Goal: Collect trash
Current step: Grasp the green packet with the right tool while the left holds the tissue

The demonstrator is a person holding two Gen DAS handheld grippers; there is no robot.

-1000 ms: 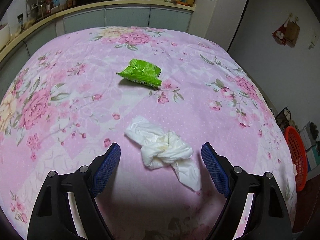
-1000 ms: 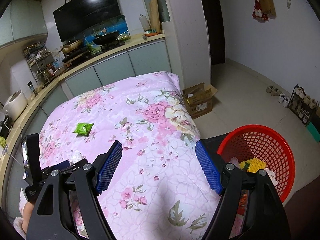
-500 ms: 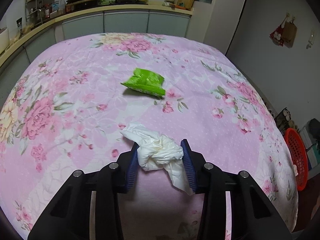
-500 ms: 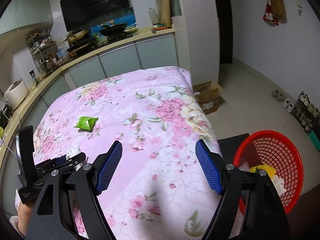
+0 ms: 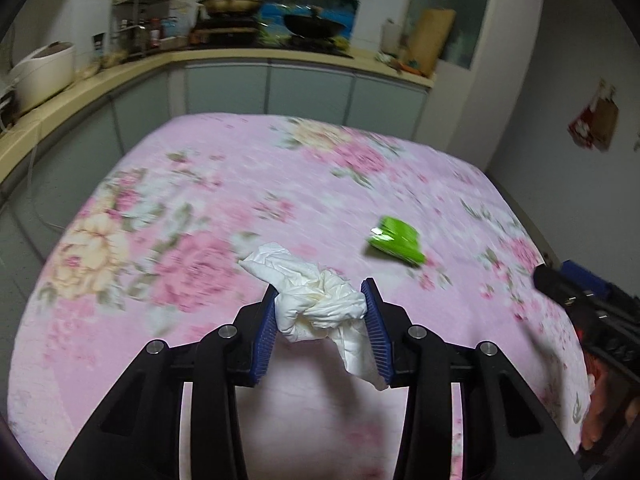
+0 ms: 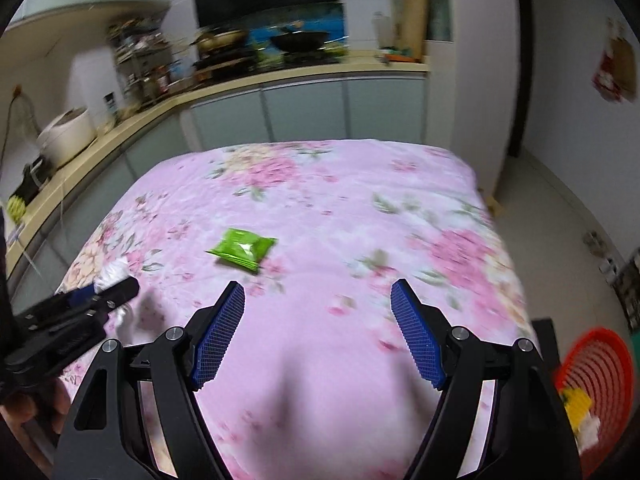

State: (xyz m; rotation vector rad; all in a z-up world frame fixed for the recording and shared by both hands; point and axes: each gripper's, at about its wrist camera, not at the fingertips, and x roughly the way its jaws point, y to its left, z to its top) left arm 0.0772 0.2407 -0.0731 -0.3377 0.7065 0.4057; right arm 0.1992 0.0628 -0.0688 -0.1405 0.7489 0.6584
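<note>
Lifted since a second ago, the crumpled white tissue wad (image 5: 316,300) has gone from lying loose between wide-spread blue pads to being pinched and raised off the pink floral quilt (image 5: 224,200) that covers the bed. In the left wrist view the left tongs (image 5: 320,320) stand about a third open, both pads pressing on the wad, with a loose tail of it hanging past the right pad. The green foil snack packet (image 5: 396,242) lies flat on the quilt, well apart from the wad and up to its right, where earlier it sat straight ahead; the whole view is smeared, so the hand looks to be swinging. At the right edge the right tongs (image 5: 576,296) now show, absent before.

In the right wrist view the right tongs (image 6: 318,328) are wide apart and hold nothing, as they did a second ago. The packet (image 6: 242,249) now lies just ahead of them, left of centre. The red plastic mesh basket (image 6: 596,376), already holding yellow and white scraps, has slid to the lower right corner.

To do this step well, probably: keep the squeeze steady, carry the wad high enough that the tail clears the quilt, and let go only over the basket
</note>
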